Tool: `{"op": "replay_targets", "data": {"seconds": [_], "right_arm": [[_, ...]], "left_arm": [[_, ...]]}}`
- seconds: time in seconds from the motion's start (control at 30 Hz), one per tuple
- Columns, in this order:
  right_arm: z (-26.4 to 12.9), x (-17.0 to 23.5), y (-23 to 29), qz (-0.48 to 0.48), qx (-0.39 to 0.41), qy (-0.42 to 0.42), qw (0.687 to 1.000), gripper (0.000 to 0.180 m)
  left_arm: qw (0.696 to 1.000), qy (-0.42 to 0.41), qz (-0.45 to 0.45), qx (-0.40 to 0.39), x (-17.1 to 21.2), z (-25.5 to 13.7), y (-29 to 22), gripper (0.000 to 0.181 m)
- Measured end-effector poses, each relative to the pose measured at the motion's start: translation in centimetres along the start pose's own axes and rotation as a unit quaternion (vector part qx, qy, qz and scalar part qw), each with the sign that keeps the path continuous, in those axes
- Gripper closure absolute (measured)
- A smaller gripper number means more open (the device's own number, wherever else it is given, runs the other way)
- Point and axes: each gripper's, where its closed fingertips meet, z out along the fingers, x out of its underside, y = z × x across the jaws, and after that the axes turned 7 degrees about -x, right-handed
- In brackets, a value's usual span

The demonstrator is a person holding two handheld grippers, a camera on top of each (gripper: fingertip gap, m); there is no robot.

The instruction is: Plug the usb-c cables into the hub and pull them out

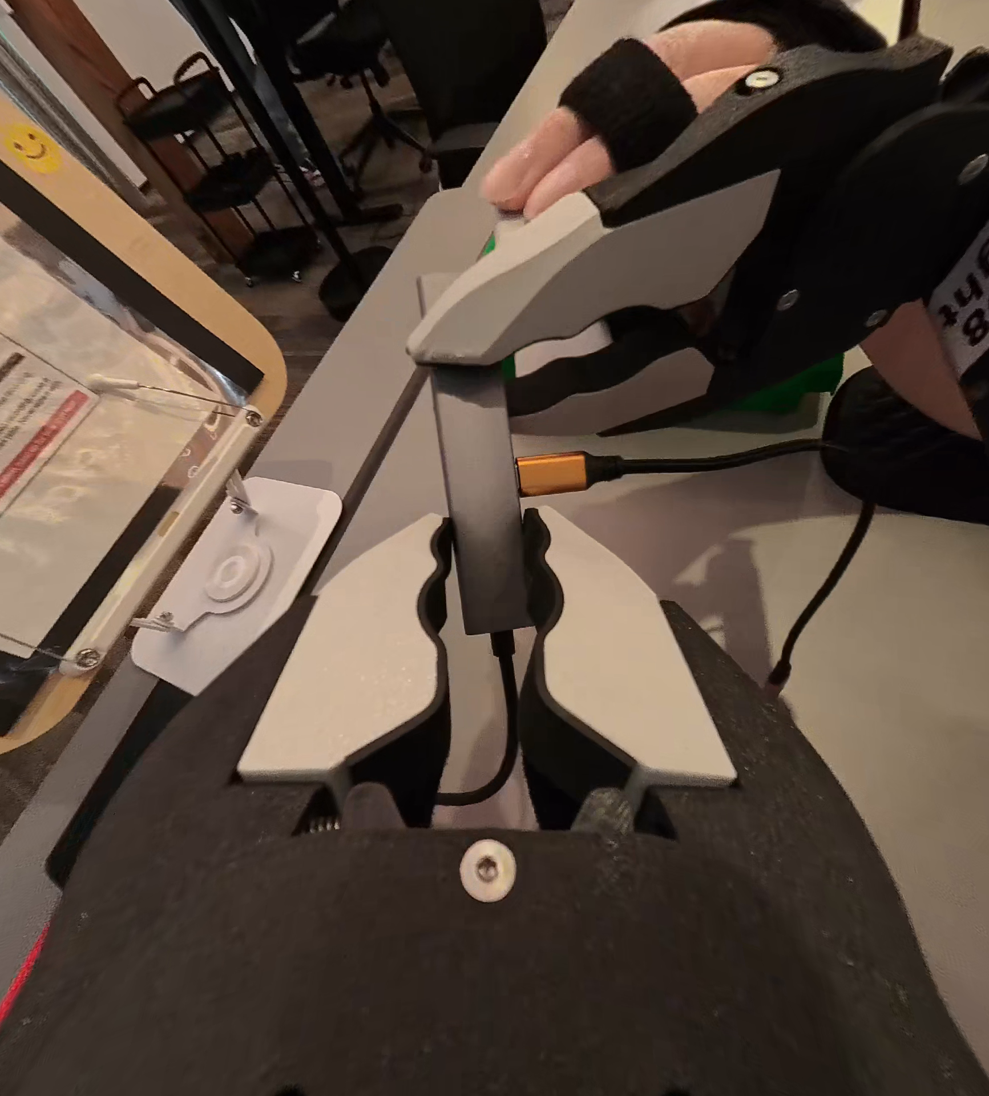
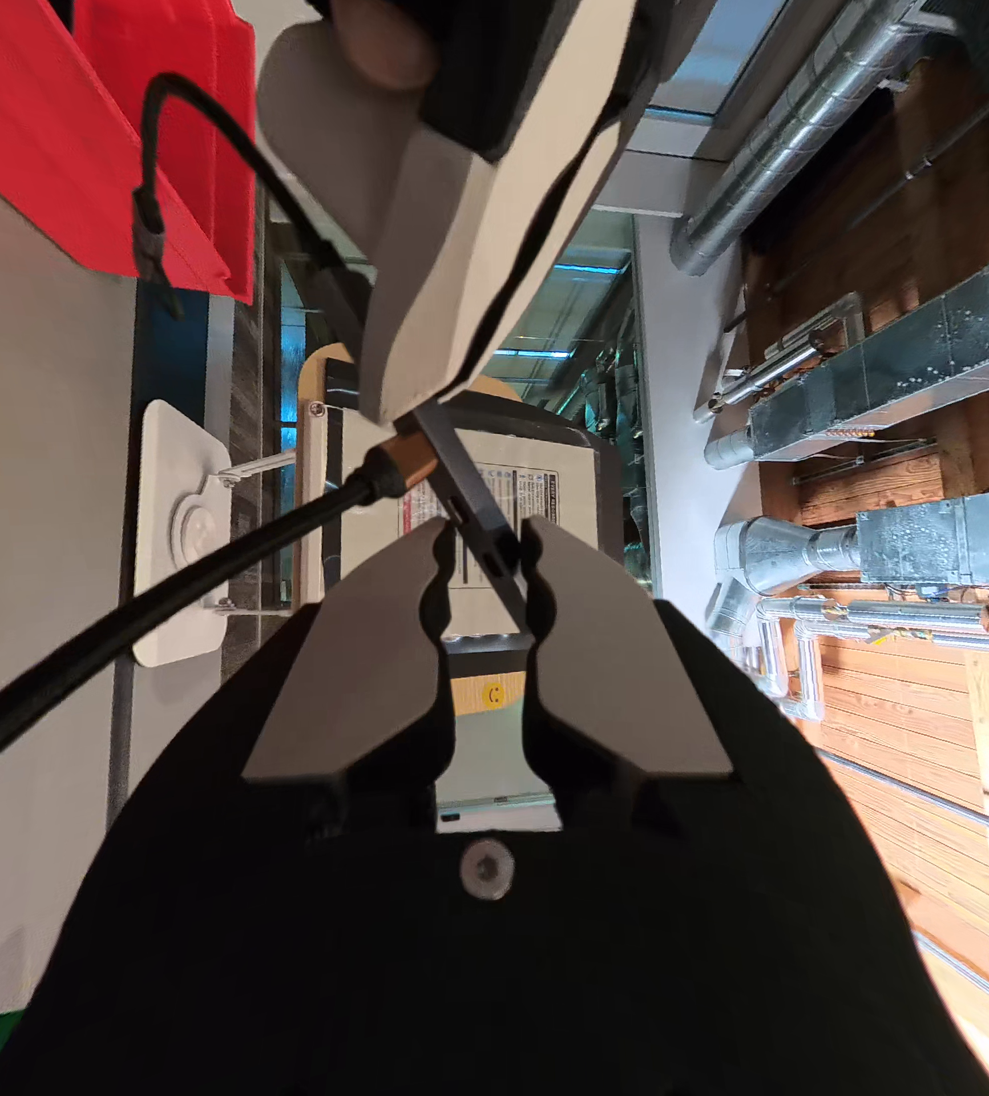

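Note:
A dark grey slab-shaped hub [image 1: 474, 445] is held above the white table. My left gripper [image 1: 487, 522] is shut on its near end, and the hub's own black lead [image 1: 503, 711] hangs back between the fingers. An orange USB-C plug [image 1: 551, 474] on a black cable sits in the hub's right side. My right gripper [image 1: 486, 376] straddles the far end. In the right wrist view my right gripper [image 2: 486, 522] has the hub [image 2: 462, 474] slanting across its gap and touching both fingers. The orange plug [image 2: 409, 456] is just left of it.
A loose black cable end [image 1: 776, 676] lies on the table [image 1: 895, 771] to the right. A white mount plate [image 1: 243, 563] and a framed clear sign [image 1: 35, 474] stand at the left table edge. Red bins [image 2: 94, 118] and a green block [image 1: 788, 385] are nearby. The tips of one gripper are about 5 cm away from the tips of the other.

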Motion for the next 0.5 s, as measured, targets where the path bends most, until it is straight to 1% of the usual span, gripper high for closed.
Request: {"op": "replay_targets", "data": {"seconds": [0.1,0.17,0.2,0.23,0.27,0.3,0.4,0.5], "right_arm": [[0.2,0.7,0.9,0.014,-0.034,0.012,0.999,0.161],[0.2,1.4,2.4,0.065,-0.104,0.015,0.992,0.168],[0.2,2.2,3.1,0.11,-0.14,0.028,0.984,0.169],[0.0,3.1,3.7,0.162,-0.18,0.047,0.969,0.169],[-0.4,4.0,4.5,0.22,-0.223,0.063,0.948,0.169],[-0.9,5.0,4.9,0.272,-0.253,0.077,0.925,0.169],[-3.0,9.4,4.8,0.385,-0.265,0.123,0.875,0.169],[-6.2,15.3,4.8,0.496,-0.245,0.202,0.809,0.169]], "left_arm": [[1.0,-0.008,-0.018,0.014,0.0,0.5,-0.2,0.158],[0.998,-0.03,-0.058,0.025,-0.5,0.5,0.2,0.159],[0.996,-0.044,-0.073,0.018,-0.8,0.2,0.8,0.157],[0.994,-0.063,-0.086,0.007,-1.3,-0.3,1.5,0.149],[0.991,-0.083,-0.1,-0.006,-1.8,-1.1,2.2,0.142],[0.988,-0.103,-0.114,-0.019,-2.4,-2.1,3.0,0.139],[0.977,-0.15,-0.139,-0.066,-3.7,-5.6,4.9,0.145],[0.975,-0.147,-0.112,-0.123,-3.7,-7.9,6.0,0.146]]}}
